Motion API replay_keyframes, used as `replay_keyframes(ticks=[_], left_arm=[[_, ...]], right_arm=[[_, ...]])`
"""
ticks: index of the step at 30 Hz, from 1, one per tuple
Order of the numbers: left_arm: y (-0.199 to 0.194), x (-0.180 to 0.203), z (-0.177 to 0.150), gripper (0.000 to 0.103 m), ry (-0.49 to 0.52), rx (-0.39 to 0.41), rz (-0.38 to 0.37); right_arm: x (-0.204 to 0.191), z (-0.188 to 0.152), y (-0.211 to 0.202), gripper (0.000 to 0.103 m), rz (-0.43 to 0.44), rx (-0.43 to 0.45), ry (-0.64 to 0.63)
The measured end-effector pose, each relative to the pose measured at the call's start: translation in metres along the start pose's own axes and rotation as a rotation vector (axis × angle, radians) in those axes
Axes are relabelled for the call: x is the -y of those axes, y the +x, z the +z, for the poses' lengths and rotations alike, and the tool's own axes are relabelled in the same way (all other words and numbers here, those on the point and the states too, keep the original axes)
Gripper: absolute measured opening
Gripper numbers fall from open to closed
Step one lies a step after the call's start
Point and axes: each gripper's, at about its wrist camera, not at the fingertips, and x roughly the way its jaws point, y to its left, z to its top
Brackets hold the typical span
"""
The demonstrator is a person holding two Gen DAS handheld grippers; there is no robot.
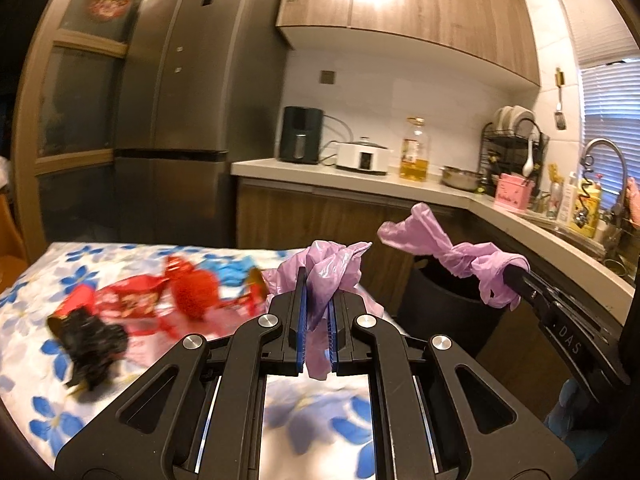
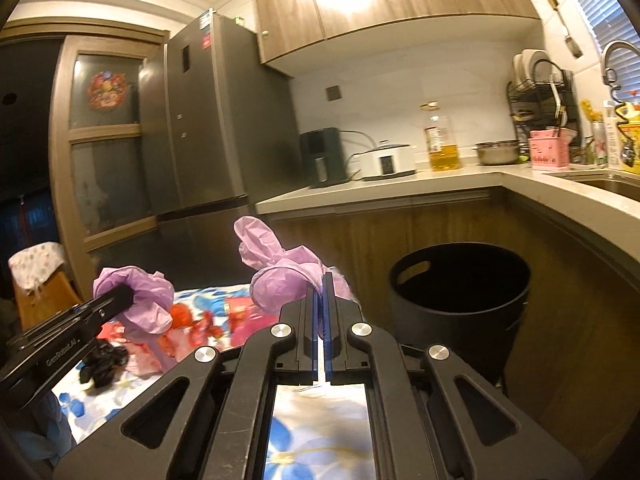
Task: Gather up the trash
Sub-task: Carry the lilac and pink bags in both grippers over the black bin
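While both tools pinch the purple bag, it hangs between them above the surface.
The left tool (image 1: 316, 304) squeezes one bunch of the purple bag (image 1: 440, 248), the right tool (image 2: 320, 304) grips another twisted end; the black bin (image 2: 460, 292) stands just beside the flowered surface (image 1: 36, 352). Red wrappers (image 1: 132, 300) and a dark lump (image 1: 92, 340) lie there, blurred and hard to identify.
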Motion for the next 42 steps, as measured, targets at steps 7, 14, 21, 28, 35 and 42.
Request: replay_keyframes(ticks=[7,14,21,28,35,42], left_arm=[[0.033,0.049,0.011,0.008,0.033,0.000,-0.097],[0.063,0.093,0.022,0.008,0.048,0.002,-0.178],[0.095,0.124,0.029,0.008,0.063,-0.003,-0.217],[0.128,0.145,0.035,0.008,0.061,-0.008,-0.251],[0.153,0.159,0.034,0.008,0.069,-0.020,-0.267],[0.172,0.169,0.032,0.008,0.081,-0.030,-0.276]], right_arm=[[0.037,0.012,-0.006,0.003,-0.115,0.039,0.012],[0.073,0.025,-0.007,0.003,-0.206,0.071,0.028],[0.099,0.036,0.001,0.003,-0.259,0.093,0.051],[0.119,0.047,0.014,0.003,-0.296,0.106,0.066],[0.130,0.051,0.029,0.003,-0.310,0.099,0.067],[0.136,0.052,0.043,0.003,-0.314,0.089,0.072]])
